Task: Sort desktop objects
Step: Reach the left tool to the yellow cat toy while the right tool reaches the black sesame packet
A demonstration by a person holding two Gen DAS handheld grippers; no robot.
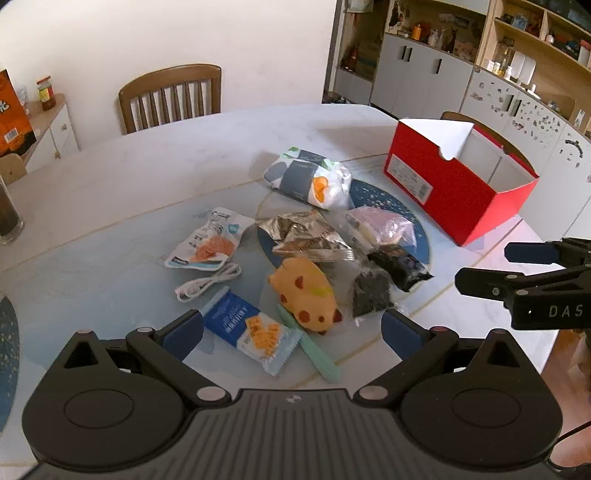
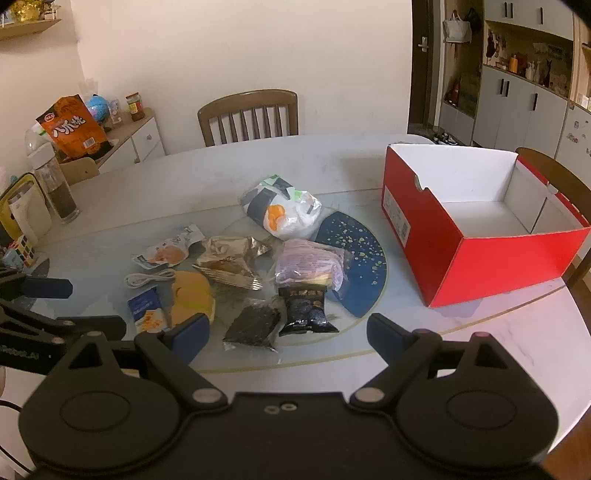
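Pale wall (image 2: pixel 221 44); wooden chair (image 2: pixel 248 116) behind marble bench (image 2: pixel 207 166); grey cabinets (image 1: pixel 424 70), open shelving (image 1: pixel 535 33) at right; daylit.

Snack packets cluster tight mid-counter, touching or overlapping, little gap between them. Open red cardboard box (image 2: pixel 476 236) stands right of the cluster, top clear, bare white marble counter (image 2: pixel 480 343) in front of it. Far counter side bare up to a brown wooden chair (image 2: pixel 247 114). Clear glass bottle (image 2: pixel 55 188) blocks the far-left edge. Both claws open above the near edge, well apart.
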